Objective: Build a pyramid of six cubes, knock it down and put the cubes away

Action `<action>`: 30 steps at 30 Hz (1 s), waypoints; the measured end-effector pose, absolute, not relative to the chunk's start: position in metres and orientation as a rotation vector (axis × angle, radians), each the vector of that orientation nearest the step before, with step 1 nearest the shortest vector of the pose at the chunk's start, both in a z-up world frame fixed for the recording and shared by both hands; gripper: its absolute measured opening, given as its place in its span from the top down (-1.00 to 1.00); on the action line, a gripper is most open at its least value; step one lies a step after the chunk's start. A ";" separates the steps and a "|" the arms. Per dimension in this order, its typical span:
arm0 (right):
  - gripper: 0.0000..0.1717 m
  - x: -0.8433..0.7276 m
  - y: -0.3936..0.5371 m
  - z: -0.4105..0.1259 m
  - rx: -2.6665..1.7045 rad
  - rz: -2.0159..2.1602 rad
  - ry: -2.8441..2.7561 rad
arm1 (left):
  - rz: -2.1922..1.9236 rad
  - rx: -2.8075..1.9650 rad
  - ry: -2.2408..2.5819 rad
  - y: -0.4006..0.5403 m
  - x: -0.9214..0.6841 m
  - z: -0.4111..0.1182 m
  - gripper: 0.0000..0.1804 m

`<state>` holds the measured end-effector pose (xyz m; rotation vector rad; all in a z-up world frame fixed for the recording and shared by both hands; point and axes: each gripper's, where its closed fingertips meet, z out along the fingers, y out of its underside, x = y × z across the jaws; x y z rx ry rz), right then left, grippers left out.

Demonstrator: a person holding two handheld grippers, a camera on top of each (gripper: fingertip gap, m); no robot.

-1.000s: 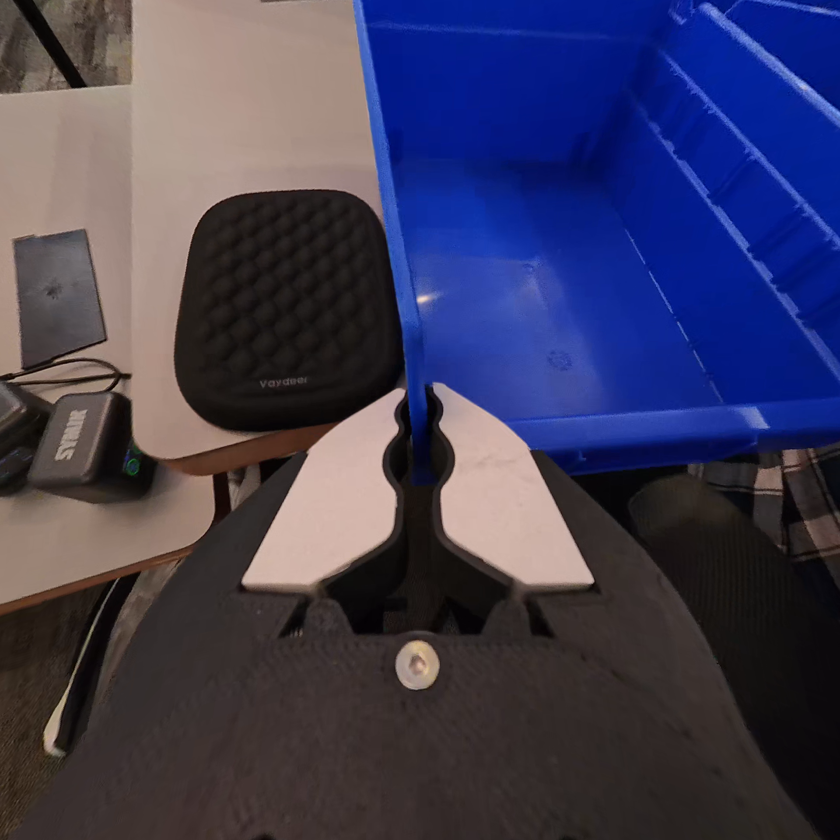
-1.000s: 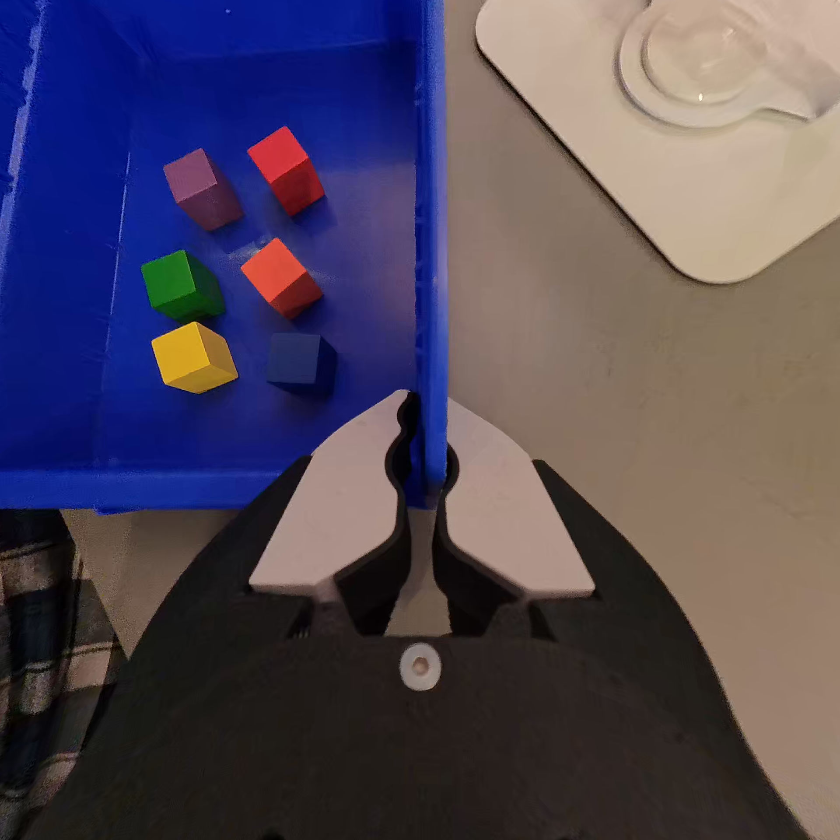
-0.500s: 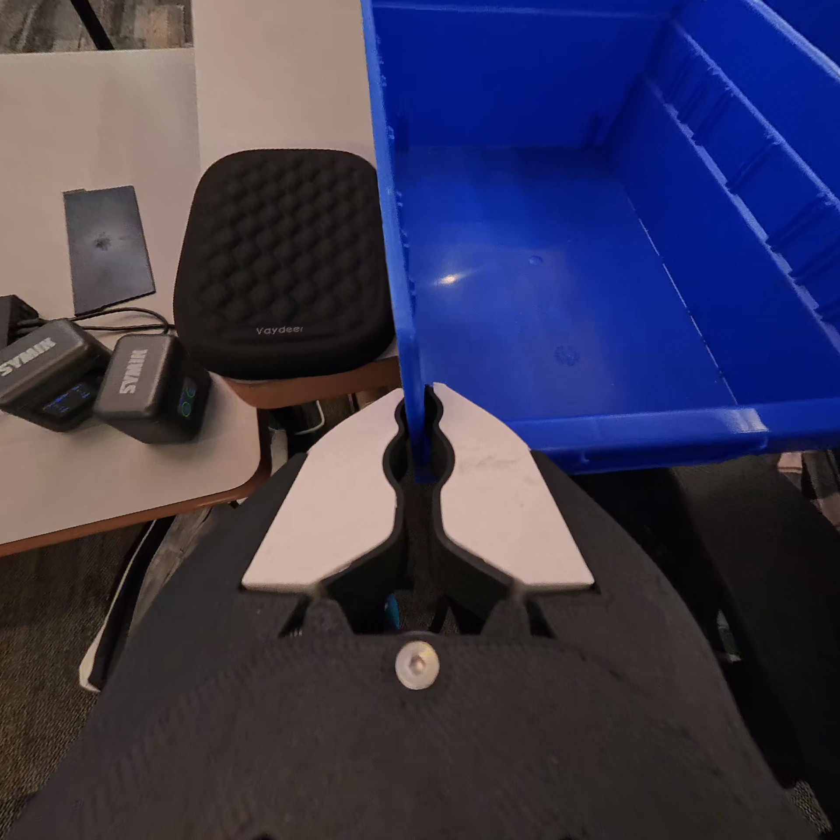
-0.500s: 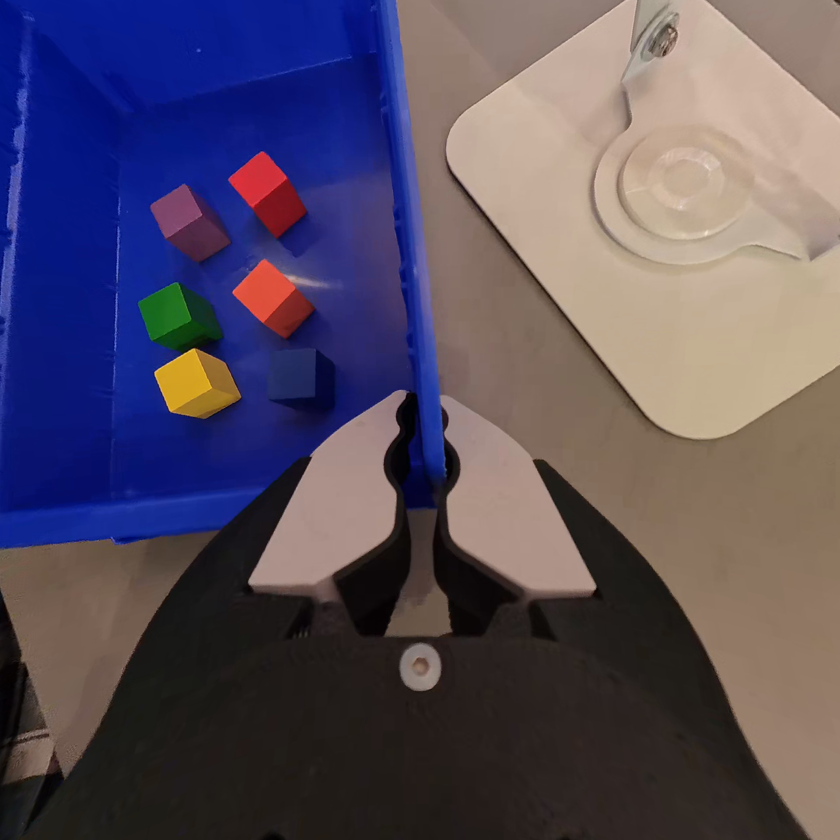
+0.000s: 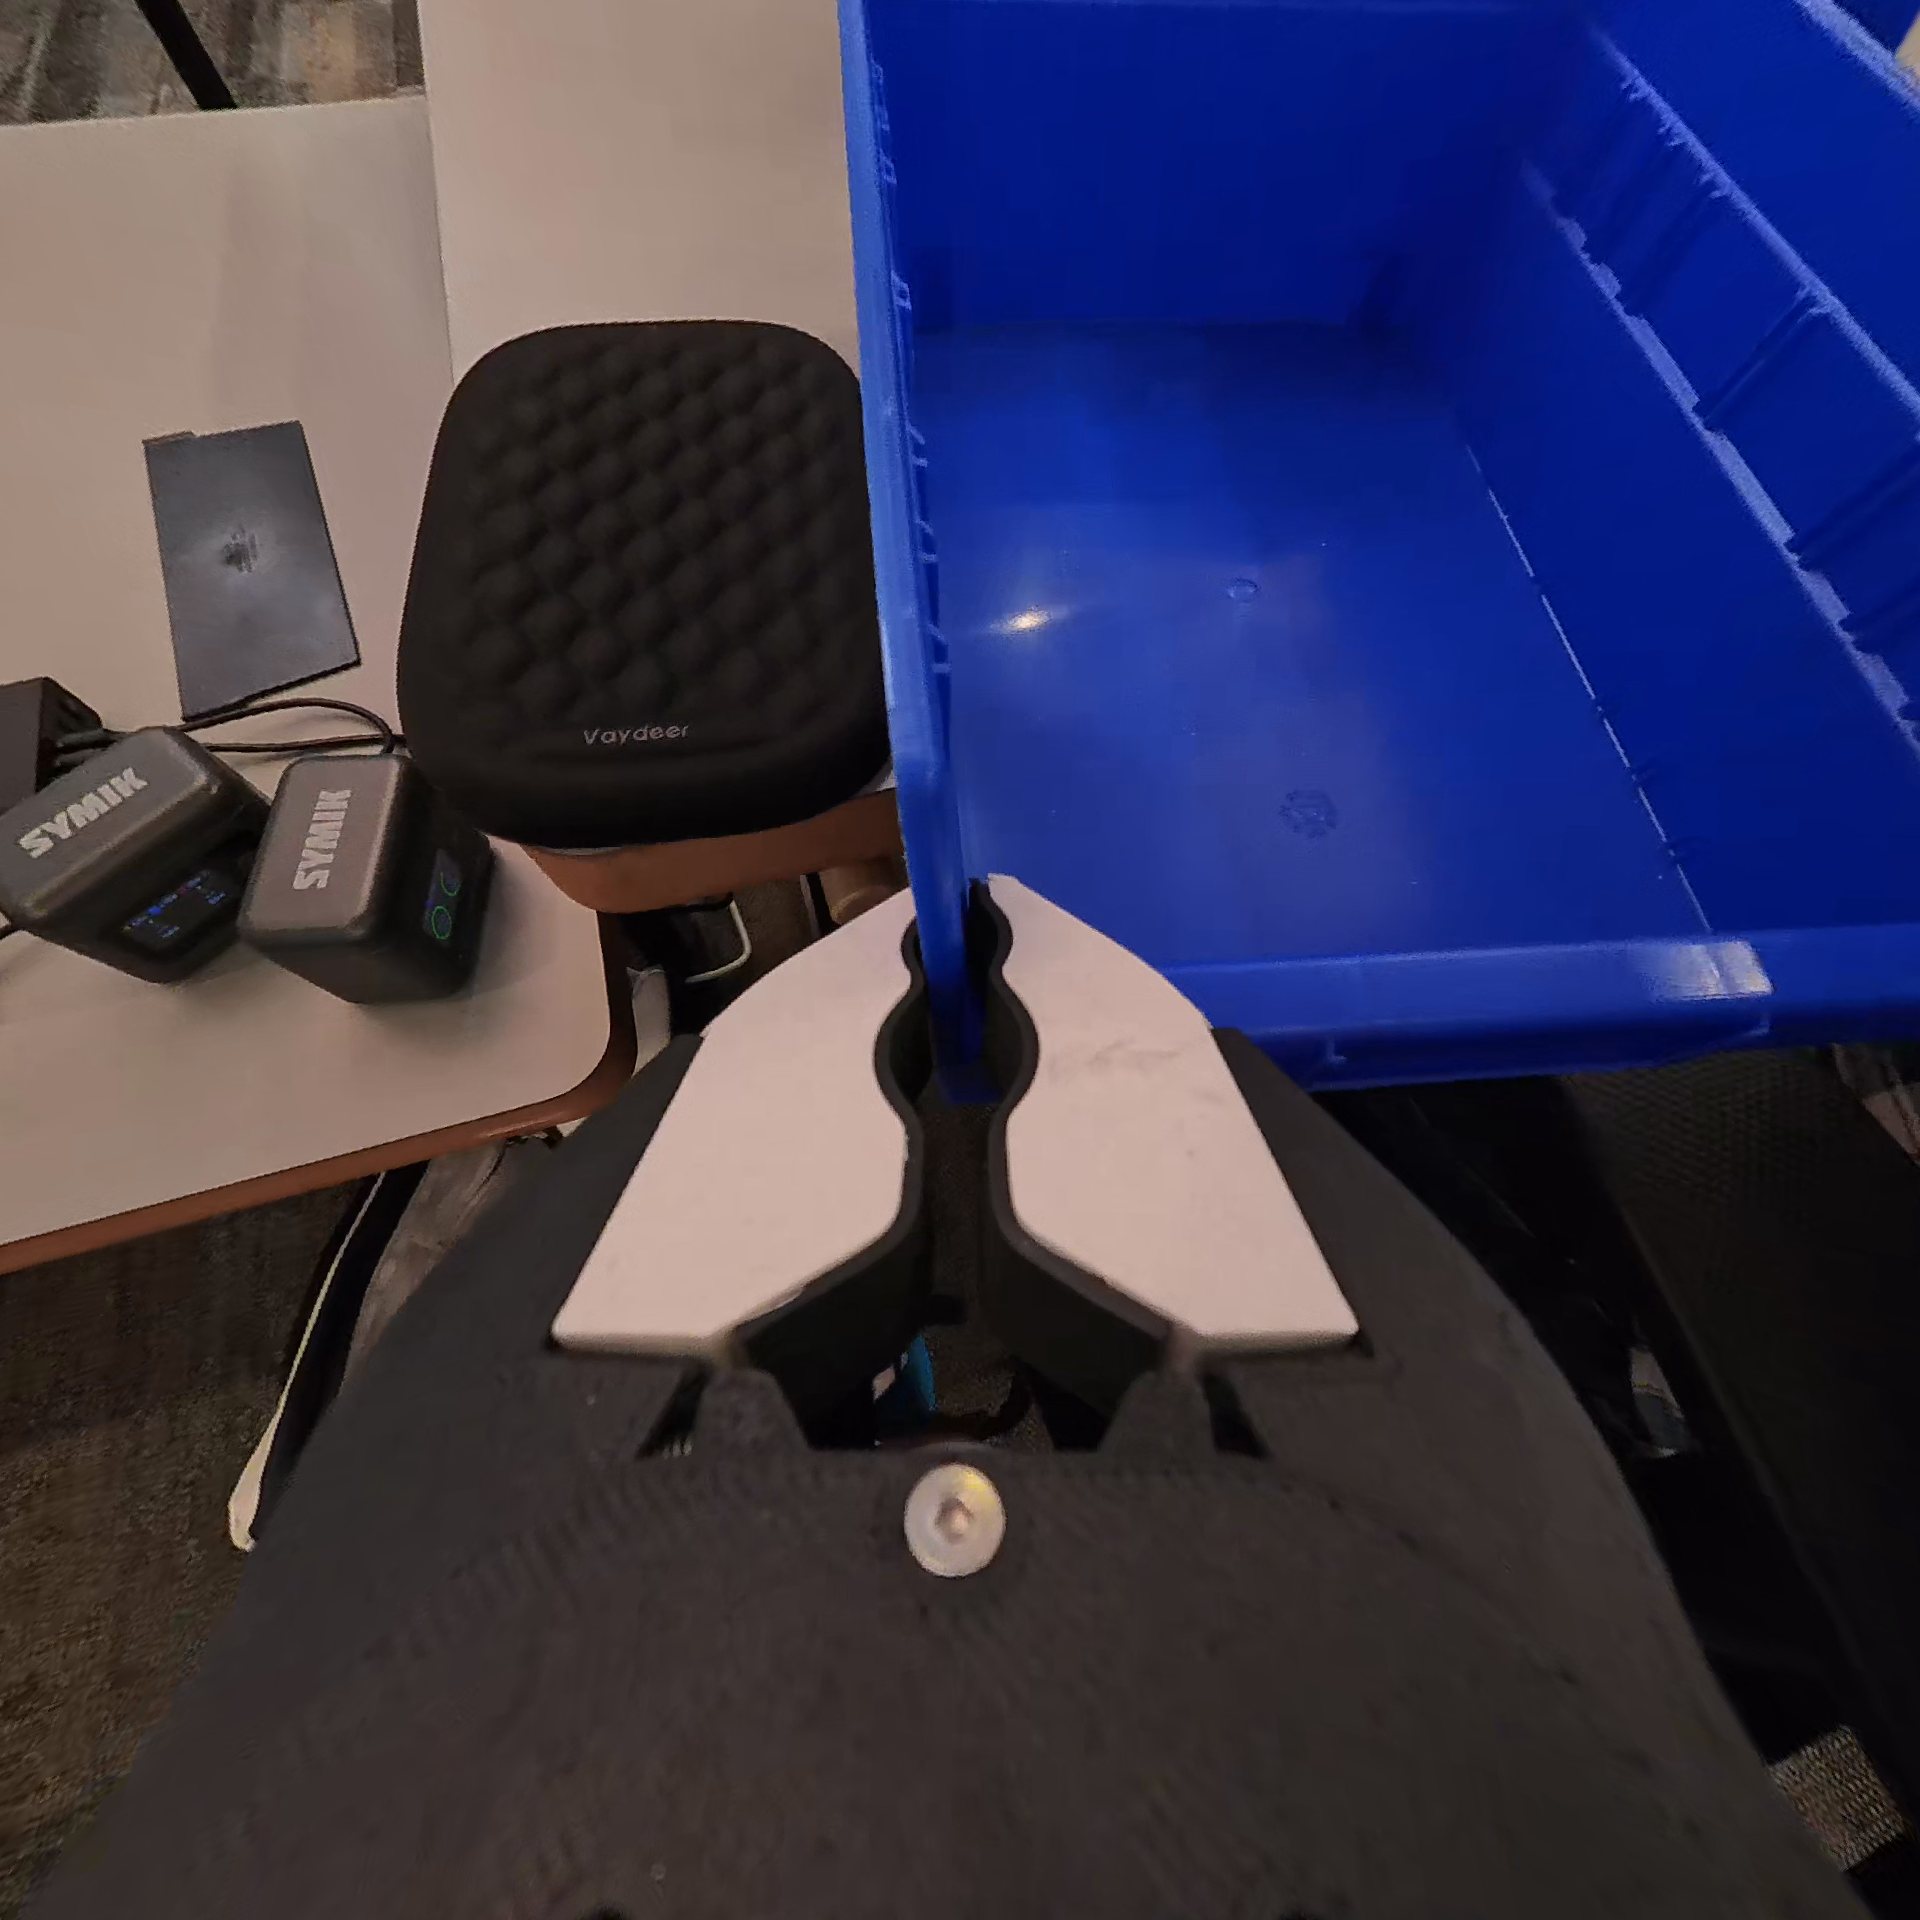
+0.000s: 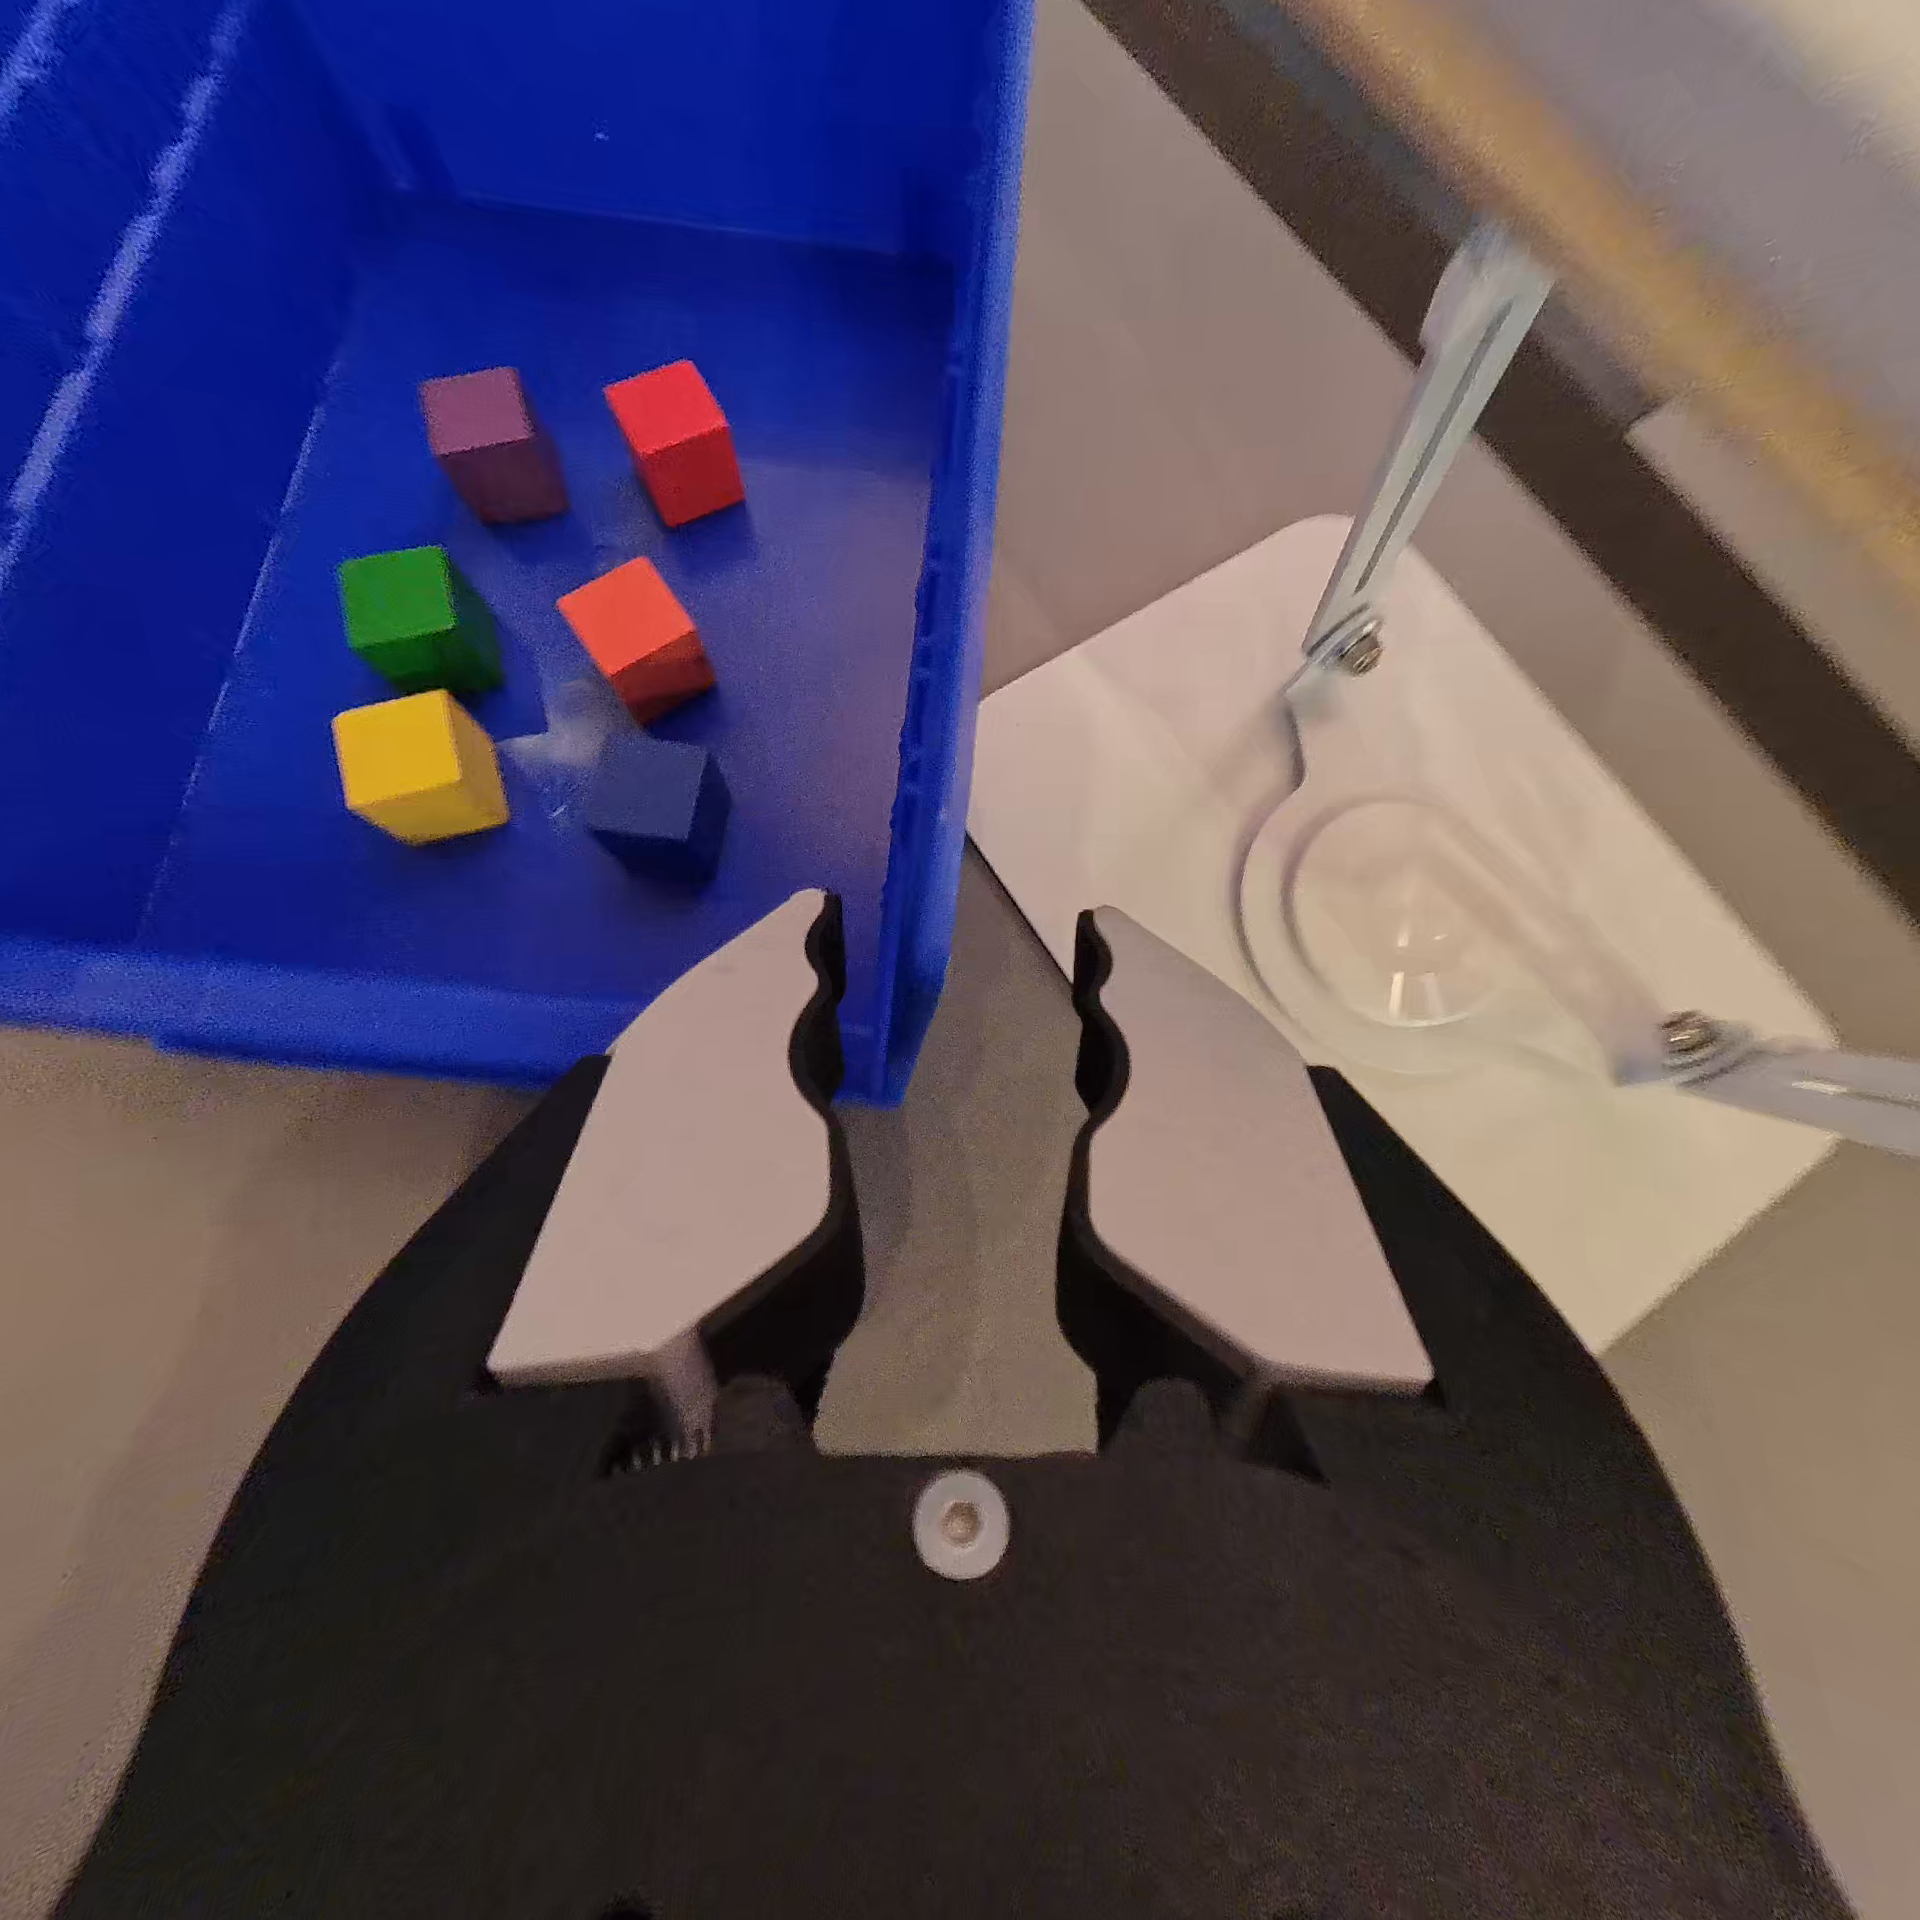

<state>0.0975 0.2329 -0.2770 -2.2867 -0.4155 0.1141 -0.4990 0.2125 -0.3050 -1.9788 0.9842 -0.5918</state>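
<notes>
Now the right gripper (image 6: 954,914) stands released, fingers astride the blue bin (image 6: 935,623) wall without pressing; six cubes (image 6: 634,634) lie inside, left of that wall. Left gripper (image 5: 966,914) clamps the bin's opposite wall.

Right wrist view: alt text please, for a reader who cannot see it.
The right gripper is open, straddling the side wall of a blue bin without clamping it. Six cubes sit inside: purple, red, green, orange, yellow and dark blue. A white plate lies to the right.
</notes>
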 end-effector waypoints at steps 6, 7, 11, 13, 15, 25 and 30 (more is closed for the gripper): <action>0.51 0.045 0.174 -0.229 -1.977 0.135 -1.092 | -0.613 -1.978 0.991 0.209 -0.496 -0.307 0.95; 0.51 0.031 0.166 -0.232 -1.929 0.146 -1.231 | -0.615 -1.978 0.995 0.209 -0.495 -0.308 0.95; 0.46 0.004 0.163 -0.278 -1.928 0.070 -1.621 | -0.617 -1.977 1.004 0.209 -0.491 -0.307 0.95; 0.46 -0.003 0.170 -0.299 -1.941 0.076 -1.719 | -0.614 -1.977 1.009 0.208 -0.489 -0.307 0.95; 0.55 -0.007 0.176 -0.316 -1.956 0.083 -1.792 | -0.608 -1.979 1.011 0.205 -0.488 -0.306 0.94; 0.69 -0.066 0.233 -0.325 -2.073 0.101 -1.704 | -0.610 -1.986 1.002 0.196 -0.491 -0.308 0.95; 0.69 -0.101 0.302 -0.325 -2.261 0.034 -1.445 | -0.593 -1.994 1.000 0.195 -0.490 -0.307 0.95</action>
